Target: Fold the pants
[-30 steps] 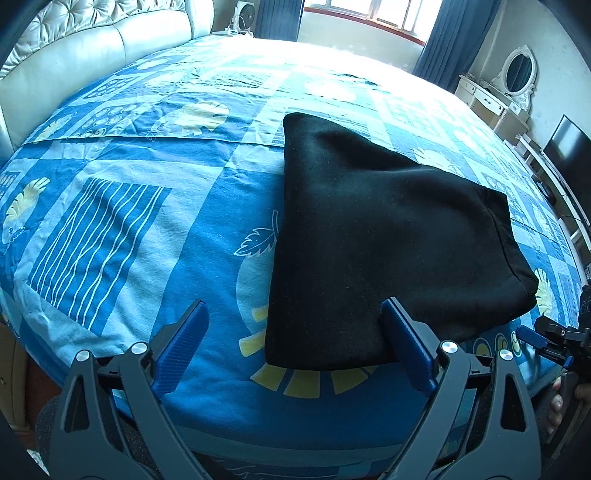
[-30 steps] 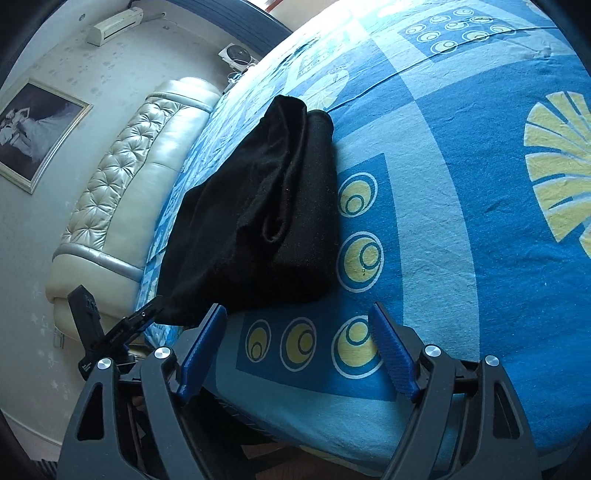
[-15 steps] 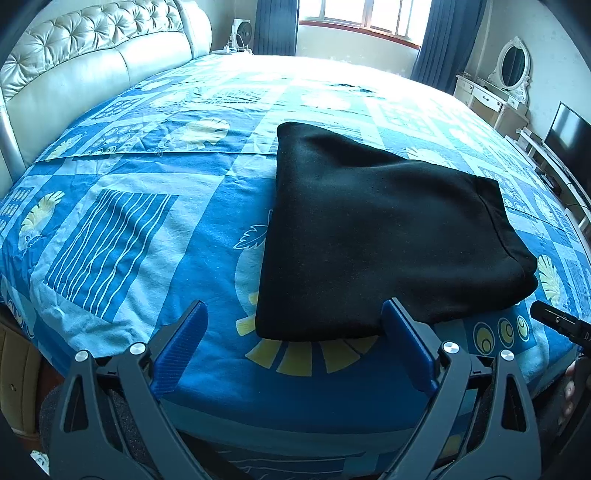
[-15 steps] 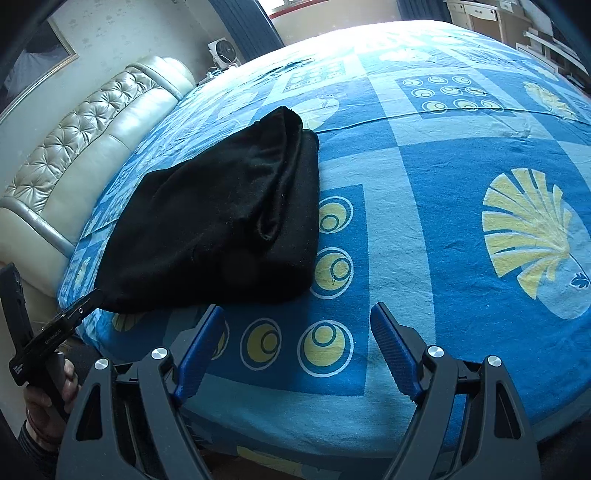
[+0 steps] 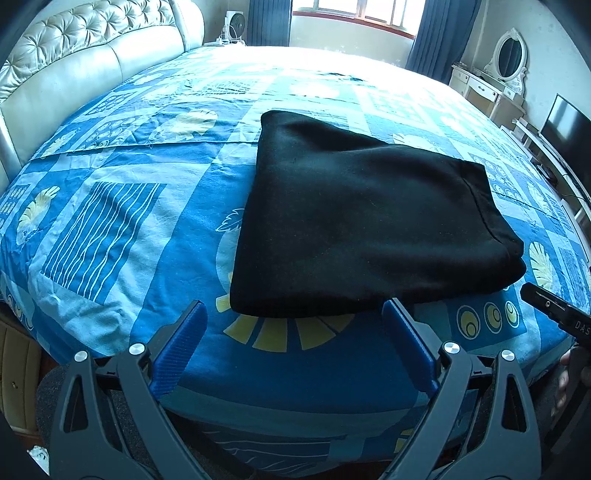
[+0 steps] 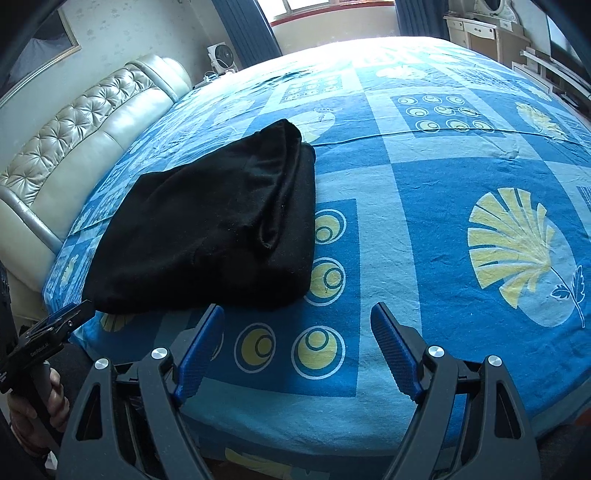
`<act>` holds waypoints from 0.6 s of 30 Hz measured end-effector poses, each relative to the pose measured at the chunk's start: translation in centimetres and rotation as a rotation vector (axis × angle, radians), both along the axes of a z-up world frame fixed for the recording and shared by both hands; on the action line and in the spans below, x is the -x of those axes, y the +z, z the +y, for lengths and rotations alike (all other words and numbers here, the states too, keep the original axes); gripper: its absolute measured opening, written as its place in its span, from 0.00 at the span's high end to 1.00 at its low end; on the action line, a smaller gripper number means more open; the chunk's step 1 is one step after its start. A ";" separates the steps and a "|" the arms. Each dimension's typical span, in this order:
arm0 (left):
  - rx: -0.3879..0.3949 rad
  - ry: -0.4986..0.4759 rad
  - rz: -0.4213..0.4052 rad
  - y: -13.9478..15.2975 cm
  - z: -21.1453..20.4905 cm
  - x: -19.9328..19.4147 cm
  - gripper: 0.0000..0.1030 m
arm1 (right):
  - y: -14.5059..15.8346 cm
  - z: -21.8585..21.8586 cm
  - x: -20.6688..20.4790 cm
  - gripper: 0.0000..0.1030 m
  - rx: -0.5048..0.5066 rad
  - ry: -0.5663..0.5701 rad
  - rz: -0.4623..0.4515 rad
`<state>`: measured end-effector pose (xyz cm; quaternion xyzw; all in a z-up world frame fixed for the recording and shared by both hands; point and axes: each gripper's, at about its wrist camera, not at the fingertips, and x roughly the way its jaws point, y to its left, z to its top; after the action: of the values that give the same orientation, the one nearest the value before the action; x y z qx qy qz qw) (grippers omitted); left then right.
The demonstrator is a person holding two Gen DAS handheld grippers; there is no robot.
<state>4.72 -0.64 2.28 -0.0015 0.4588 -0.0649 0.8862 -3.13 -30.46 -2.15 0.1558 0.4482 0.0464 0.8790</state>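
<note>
L gripper [image 5: 293, 325]: blue pads [image 5: 181, 341] spread wide, nothing between them but bedsheet; it hangs over the near bed edge, w/ the near hem of the black pants [image 5: 365, 225] just past the tips at 12 o'clock. The right-side pad tip overlaps the hem in view; can't tell if it touches.

R gripper [image 6: 297, 325]: pads [image 6: 393, 350] also wide apart, holding nothing, only circle-print sheet in the gap. From this cam the pants [image 6: 218, 229] lie at approx 10–11 o'clock, clear of both pads; stacked fold layers show along their right side.

Pants are folded into a compact flat bundle, lying on the blue patterned bed [image 5: 122, 221] near its front edge.

Outward: tufted cream headboard [image 5: 85, 62] at 10 o'clock in L view, window w/ blue curtains [image 5: 354, 18] at 12, white vanity w/ oval mirror [image 5: 506, 62] at 1–2, dark TV [image 5: 565, 125] at 2. In R view a person's hand [image 6: 40, 398] grips the L tool's handle at 8 o'clock.
</note>
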 end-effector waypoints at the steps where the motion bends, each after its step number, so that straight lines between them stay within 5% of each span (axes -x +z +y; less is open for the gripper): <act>1: -0.011 0.003 -0.001 0.0 -0.1 0.0 0.07 | 0.0 0.0 0.0 0.22 0.002 -0.002 -0.002; 18: -0.049 0.002 -0.029 0.1 -0.4 0.3 0.03 | -0.6 0.4 0.0 0.22 0.015 0.000 0.011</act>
<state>4.42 -1.01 2.34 0.0208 0.4474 -0.0528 0.8925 -3.13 -30.06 -2.77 0.1496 0.4535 0.0424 0.8776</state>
